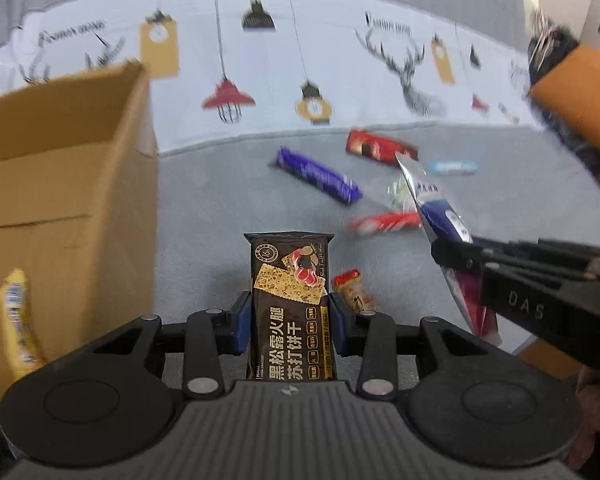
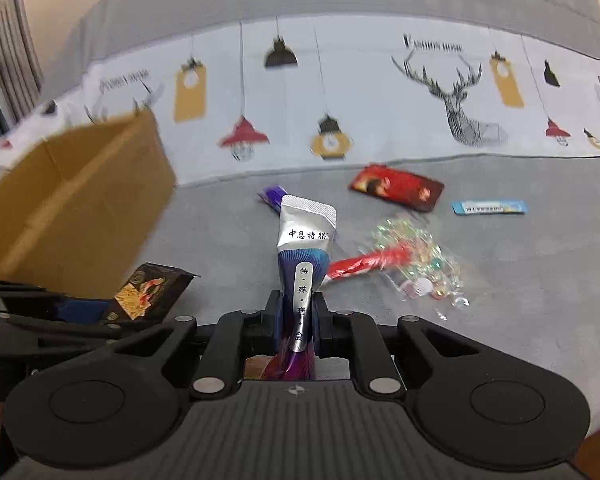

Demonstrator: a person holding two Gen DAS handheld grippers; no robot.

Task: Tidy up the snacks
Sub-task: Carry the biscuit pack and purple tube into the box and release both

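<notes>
Left gripper (image 1: 290, 322) jaws pinch cracker pack (image 1: 290, 300); right gripper (image 2: 298, 320) jaws pinch silver pouch (image 2: 305, 240); cardboard box (image 1: 60, 184) left.

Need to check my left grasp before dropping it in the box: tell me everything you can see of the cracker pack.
The cracker pack is a slim dark brown glossy wrapper with a crimped top edge, a cracker-and-ham picture, a round seal and pale Chinese lettering. It looks sealed and undamaged. It stands roughly upright along the left tool, clamped on both side edges by the blue pads, upper half sticking out beyond them, lifted off the grey surface. The right wrist view shows it near the cardboard box. Only the pads touch it.
</notes>
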